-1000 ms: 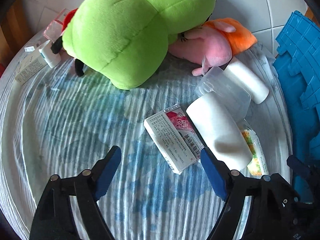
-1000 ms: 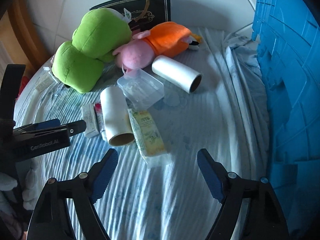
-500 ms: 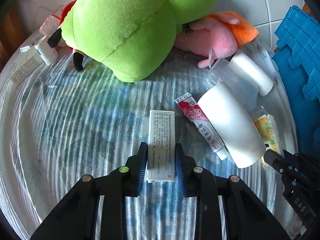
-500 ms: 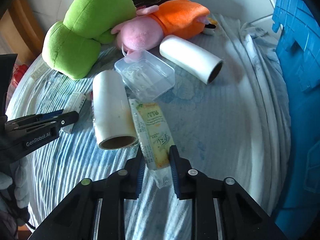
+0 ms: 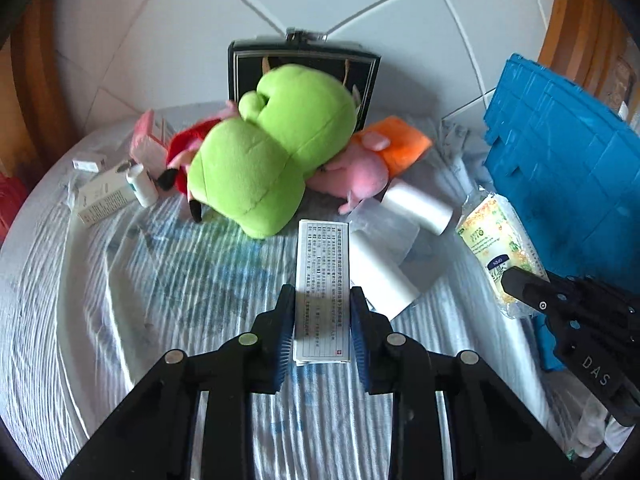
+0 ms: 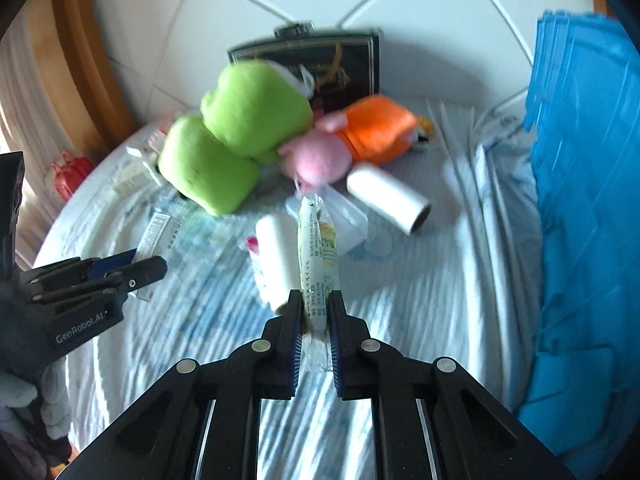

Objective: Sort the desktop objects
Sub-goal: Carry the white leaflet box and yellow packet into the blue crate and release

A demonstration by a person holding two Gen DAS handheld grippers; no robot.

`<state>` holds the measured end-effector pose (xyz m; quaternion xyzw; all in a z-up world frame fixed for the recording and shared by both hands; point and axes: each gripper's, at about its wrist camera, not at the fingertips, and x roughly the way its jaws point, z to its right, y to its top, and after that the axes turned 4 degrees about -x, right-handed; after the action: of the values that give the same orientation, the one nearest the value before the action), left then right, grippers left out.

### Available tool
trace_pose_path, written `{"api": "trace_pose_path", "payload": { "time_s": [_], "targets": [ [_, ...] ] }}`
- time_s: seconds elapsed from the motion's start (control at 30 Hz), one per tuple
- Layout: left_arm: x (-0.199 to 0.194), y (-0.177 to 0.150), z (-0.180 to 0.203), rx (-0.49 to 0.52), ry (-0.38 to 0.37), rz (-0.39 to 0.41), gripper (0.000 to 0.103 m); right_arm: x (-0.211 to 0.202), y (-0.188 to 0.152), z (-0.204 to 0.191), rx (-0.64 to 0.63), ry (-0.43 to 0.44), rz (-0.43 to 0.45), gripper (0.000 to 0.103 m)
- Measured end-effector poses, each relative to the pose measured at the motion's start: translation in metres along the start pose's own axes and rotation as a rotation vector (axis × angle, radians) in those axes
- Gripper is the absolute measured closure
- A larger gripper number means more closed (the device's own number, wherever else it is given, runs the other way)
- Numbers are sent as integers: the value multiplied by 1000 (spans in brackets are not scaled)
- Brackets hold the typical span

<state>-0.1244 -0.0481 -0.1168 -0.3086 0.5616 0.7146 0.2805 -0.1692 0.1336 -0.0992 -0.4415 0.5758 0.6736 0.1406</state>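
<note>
My left gripper point(image 5: 322, 312) is shut on a flat white medicine box point(image 5: 323, 276) with printed text, held above the striped cloth. The same box point(image 6: 158, 232) shows in the right wrist view, in the left gripper point(image 6: 132, 266) at the left edge. My right gripper point(image 6: 316, 308) is shut on a yellow-and-white sachet packet point(image 6: 318, 248), lifted off the cloth. That packet point(image 5: 494, 252) hangs in the right gripper point(image 5: 516, 284) at the right of the left wrist view.
A green plush point(image 5: 272, 148), a pink-and-orange plush point(image 5: 368, 164), two white rolls point(image 6: 388, 196) point(image 6: 276, 256) and a clear plastic box point(image 6: 344, 216) lie on the cloth. A blue crate point(image 6: 588, 184) stands right. Small boxes and a bottle point(image 5: 116, 188) sit far left.
Both grippers closed, the left on the medicine box and the right on the sachet packet, and both lifted their items off the cloth.
</note>
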Motion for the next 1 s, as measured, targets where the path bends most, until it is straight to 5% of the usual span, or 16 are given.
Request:
{"api": "trace_pose_path", "payload": {
  "time_s": [0.3,0.57,0.77,1.0],
  "targets": [
    [-99,26,59,127,-61,257,77,-128,32,-8,-25,-16,318,91],
    [-142,49,146,216,-185,382,77,-219,34,37,13,-163,487,91],
    [-153,51,238,309,-287,404,77,-255,15,108,106,-327,482,91],
    [-133,42,341,399,-352,300,77,-273,-20,195,224,-462,385,91]
  ]
}}
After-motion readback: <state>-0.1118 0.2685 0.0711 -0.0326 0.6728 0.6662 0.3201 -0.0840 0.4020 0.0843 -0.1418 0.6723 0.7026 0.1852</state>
